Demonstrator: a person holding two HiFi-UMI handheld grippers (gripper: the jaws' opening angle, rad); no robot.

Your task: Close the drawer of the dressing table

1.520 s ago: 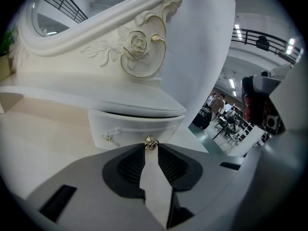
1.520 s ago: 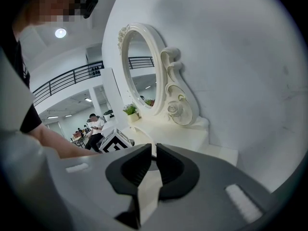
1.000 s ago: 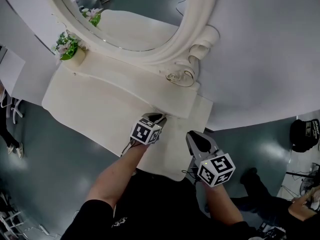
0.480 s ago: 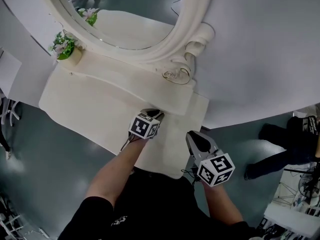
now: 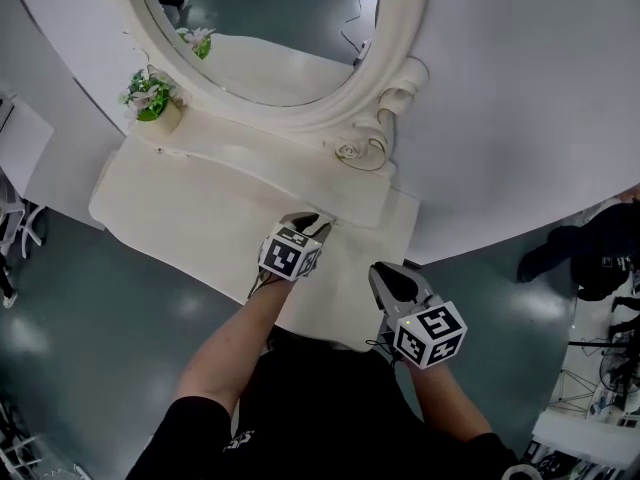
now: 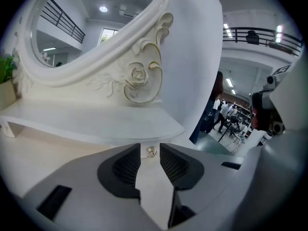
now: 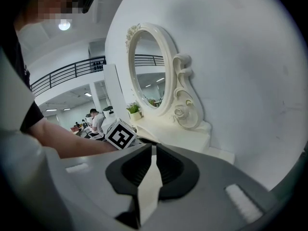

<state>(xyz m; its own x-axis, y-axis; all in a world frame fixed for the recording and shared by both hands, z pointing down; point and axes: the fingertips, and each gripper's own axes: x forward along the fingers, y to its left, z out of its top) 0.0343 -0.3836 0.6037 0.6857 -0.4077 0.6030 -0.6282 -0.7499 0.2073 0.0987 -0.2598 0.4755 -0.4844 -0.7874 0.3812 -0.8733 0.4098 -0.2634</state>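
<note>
The white dressing table (image 5: 190, 208) stands against the wall under its oval mirror (image 5: 270, 28). My left gripper (image 5: 312, 220) is at the front of the raised shelf (image 5: 350, 193) below the mirror frame. In the left gripper view a small metal drawer knob (image 6: 151, 152) sits just past the tips of the left gripper (image 6: 150, 146). Its jaws are opening and the pads do not touch the knob. The drawer front is mostly hidden behind the jaws. My right gripper (image 5: 386, 272) hovers over the table's right front corner, shut on nothing (image 7: 154, 147).
A small pot of flowers (image 5: 152, 103) stands at the shelf's left end. The white wall (image 5: 520, 98) curves behind the table. A person in dark clothes (image 5: 590, 253) is on the grey floor at the right, and people stand in the hall beyond (image 6: 224, 112).
My left gripper has lifted slightly in front of the shelf. The right gripper has shifted a little. The person on the right has moved along the floor.
</note>
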